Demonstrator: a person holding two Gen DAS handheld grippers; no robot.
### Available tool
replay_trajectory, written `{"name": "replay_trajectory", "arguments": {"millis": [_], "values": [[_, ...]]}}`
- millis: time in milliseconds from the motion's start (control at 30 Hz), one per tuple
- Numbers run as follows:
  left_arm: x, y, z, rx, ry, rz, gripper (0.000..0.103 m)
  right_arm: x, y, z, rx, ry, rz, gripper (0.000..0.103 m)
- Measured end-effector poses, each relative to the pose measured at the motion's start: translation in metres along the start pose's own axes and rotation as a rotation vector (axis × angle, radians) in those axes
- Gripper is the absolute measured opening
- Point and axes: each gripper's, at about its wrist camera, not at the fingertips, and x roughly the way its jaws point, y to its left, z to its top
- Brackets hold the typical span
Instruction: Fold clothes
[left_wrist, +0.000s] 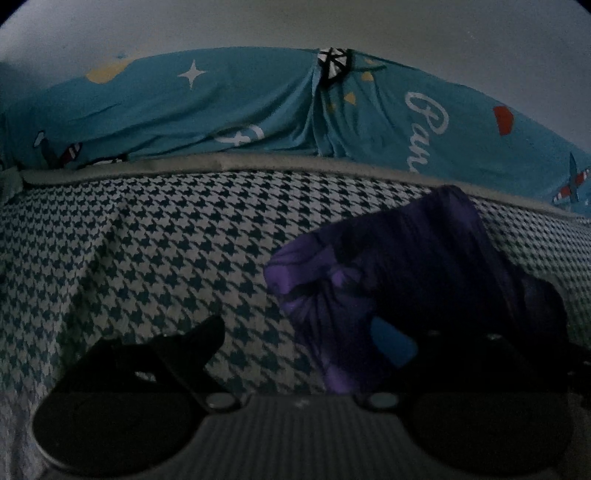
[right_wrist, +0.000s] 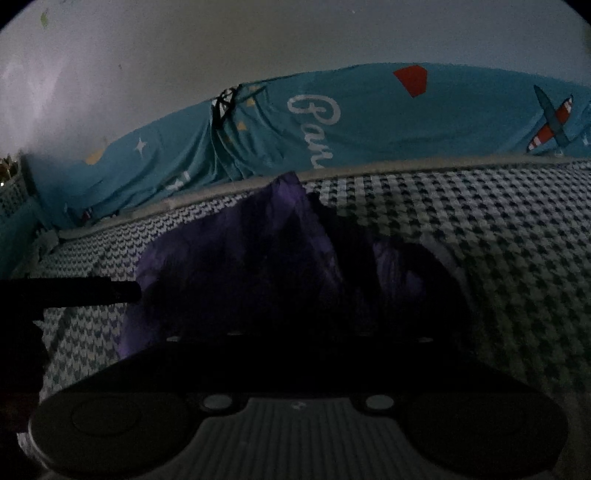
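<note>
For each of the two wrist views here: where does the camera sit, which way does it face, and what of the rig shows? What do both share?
Left wrist: low over the houndstooth bedcover, facing the teal sheet; left gripper open, purple garment draped at its right finger.
Right wrist: same heading, behind the garment; its own fingers lost in darkness, a dark bar enters at left.
Shared: garment, bedcover, teal sheet.

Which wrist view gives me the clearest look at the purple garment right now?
The left wrist view: the purple garment is lit enough there to show its folds and edges on the houndstooth bedspread. The right wrist view sees it closer, but mostly dark, its lower part lost in shadow.
</note>
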Motion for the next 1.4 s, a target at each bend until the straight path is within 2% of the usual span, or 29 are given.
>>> {"name": "replay_trajectory", "arguments": {"millis": [300,500,633,900,1400], "values": [[-0.009,-0.003,-0.007,0.023,0.033,-0.021,0.091,-0.006,0.007,-0.013,0.029,0.027,-0.031,0.037],[-0.01,-0.001,-0.006,0.041,0.056,-0.022,0.093,0.007,0.006,-0.019,0.029,0.062,-0.055,0.041],[-0.008,-0.001,-0.008,0.046,0.062,-0.016,0.096,0.011,0.006,-0.021,0.03,0.061,-0.063,0.046],[-0.002,0.0,-0.009,0.06,0.076,-0.009,0.101,0.014,-0.004,-0.024,0.111,0.069,-0.062,0.051],[0.007,-0.002,-0.012,0.076,0.088,-0.002,0.103,0.021,-0.007,-0.027,0.131,0.069,-0.111,0.067]]}}
